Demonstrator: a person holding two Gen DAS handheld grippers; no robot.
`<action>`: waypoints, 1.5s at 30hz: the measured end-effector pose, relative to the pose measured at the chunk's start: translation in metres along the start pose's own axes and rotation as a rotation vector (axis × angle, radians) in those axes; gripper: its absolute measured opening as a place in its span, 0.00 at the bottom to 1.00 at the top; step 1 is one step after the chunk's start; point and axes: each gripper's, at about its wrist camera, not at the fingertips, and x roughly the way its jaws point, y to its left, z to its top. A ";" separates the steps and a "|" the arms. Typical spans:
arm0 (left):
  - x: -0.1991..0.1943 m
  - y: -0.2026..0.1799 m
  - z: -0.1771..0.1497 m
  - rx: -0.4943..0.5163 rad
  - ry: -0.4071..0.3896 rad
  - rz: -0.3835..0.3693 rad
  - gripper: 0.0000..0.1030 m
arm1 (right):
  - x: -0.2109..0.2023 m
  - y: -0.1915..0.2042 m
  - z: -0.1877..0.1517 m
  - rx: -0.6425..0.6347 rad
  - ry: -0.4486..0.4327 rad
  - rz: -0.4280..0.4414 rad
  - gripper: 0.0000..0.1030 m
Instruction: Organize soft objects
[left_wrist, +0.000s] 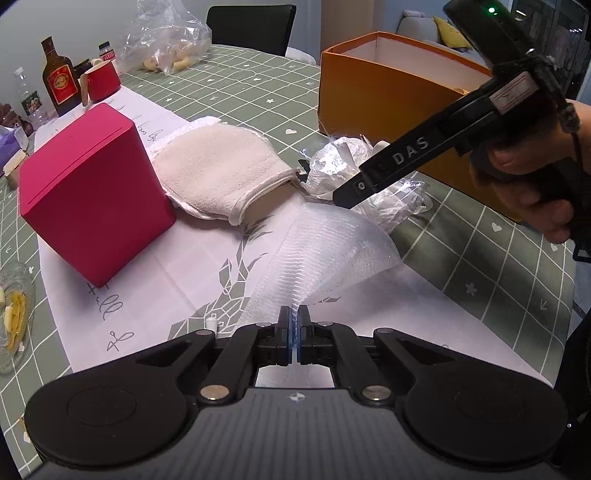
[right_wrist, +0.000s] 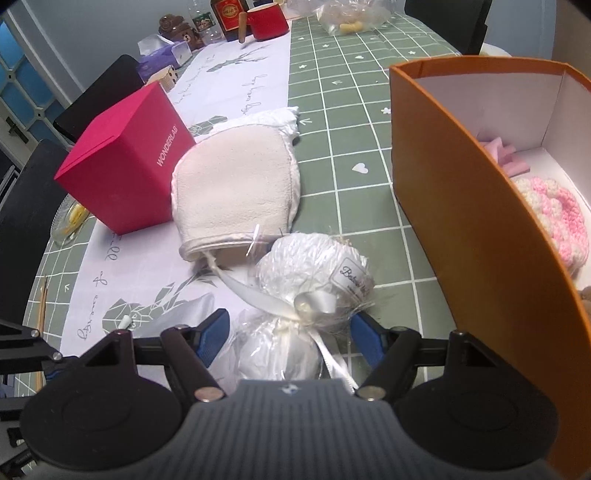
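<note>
Beside the orange box (right_wrist: 476, 236), the right gripper (right_wrist: 291, 334) straddles the wrapped bundle (right_wrist: 314, 273) with jaws apart and should close at its tied neck, while the left gripper (left_wrist: 294, 317) pinches the mesh (left_wrist: 332, 251).

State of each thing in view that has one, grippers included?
left gripper: shut on the white mesh
right gripper: open, straddling the wrapped bundle
wrapped bundle: tied with ribbon, lying on the table
orange box: open, pink knit item inside
red box: closed
cream cloth: lying flat
</note>
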 end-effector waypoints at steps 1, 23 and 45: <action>0.000 0.000 0.000 -0.001 -0.001 -0.001 0.02 | 0.002 0.000 0.000 -0.001 0.004 -0.002 0.69; -0.039 0.007 0.011 -0.035 -0.122 0.030 0.02 | -0.045 0.009 0.003 -0.086 -0.056 0.078 0.44; -0.075 -0.049 0.090 0.014 -0.335 0.035 0.02 | -0.146 -0.023 0.017 -0.110 -0.246 0.154 0.44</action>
